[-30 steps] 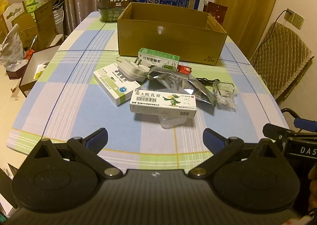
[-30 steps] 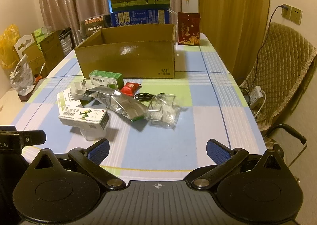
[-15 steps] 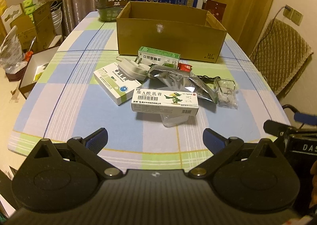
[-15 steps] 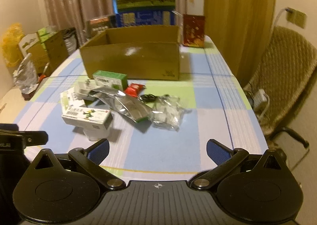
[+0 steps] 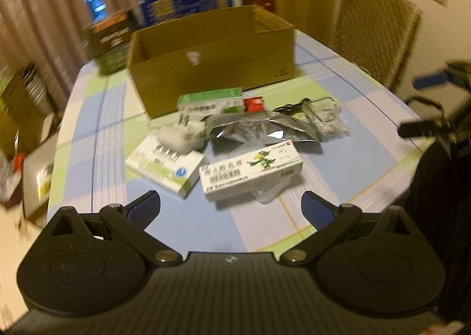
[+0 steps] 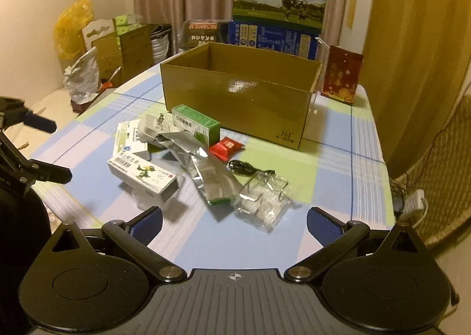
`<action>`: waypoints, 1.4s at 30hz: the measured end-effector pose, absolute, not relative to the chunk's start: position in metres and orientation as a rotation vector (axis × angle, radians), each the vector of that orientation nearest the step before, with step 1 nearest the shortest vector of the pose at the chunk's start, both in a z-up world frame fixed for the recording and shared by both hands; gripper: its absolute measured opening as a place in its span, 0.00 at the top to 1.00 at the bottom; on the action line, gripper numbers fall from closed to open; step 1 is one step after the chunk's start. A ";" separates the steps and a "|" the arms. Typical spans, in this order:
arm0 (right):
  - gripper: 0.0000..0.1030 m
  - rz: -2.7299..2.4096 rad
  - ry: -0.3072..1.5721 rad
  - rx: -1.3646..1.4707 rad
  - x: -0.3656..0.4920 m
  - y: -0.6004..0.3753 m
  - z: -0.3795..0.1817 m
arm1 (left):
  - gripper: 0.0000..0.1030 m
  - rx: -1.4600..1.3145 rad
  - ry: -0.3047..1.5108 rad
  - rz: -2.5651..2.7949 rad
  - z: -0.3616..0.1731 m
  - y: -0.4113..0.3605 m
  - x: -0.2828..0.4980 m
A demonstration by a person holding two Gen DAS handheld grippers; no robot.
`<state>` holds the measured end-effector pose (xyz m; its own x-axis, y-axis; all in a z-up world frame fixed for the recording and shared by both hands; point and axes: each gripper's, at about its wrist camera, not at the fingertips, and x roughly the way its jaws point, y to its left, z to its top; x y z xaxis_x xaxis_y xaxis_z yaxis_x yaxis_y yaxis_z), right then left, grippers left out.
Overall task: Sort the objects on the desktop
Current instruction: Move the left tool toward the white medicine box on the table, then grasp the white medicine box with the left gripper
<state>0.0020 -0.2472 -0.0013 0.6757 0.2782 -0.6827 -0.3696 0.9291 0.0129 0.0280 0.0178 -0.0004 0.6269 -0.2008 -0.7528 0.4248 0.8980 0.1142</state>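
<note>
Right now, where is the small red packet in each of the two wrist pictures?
Left wrist: the red packet lies just above centre, right of the green box.
Right wrist: red packet lies near centre, right of the green box.
Shared landmark: the open cardboard box behind it.

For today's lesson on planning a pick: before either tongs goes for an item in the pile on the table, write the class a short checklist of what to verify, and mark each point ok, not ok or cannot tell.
1. Left tongs open and empty: ok.
2. Right tongs open and empty: ok.
3. Cardboard box open on top, ready to take items: ok.
4. Box holds nothing yet: cannot tell, its floor is hidden behind the near wall.
5. Nearest item free to grasp: not ok, the white box with the green bird rests on a clear plastic piece, and the foil pouch overlaps the clear packet.
6. Left wrist view sharp enough to aim: not ok, blurred.
</note>
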 end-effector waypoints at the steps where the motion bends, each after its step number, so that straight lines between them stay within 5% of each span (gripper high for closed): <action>1: 0.02 0.375 0.748 -0.126 0.007 -0.251 -0.001 | 0.03 0.308 0.815 -0.391 0.000 0.017 0.032; 16: 0.02 0.616 0.837 -0.500 0.062 -0.244 -0.029 | 0.03 0.670 0.813 -0.738 -0.023 -0.011 0.082; 42: 0.02 0.777 0.956 -0.715 0.132 -0.229 -0.088 | 0.50 0.816 0.967 -1.070 -0.084 -0.027 0.153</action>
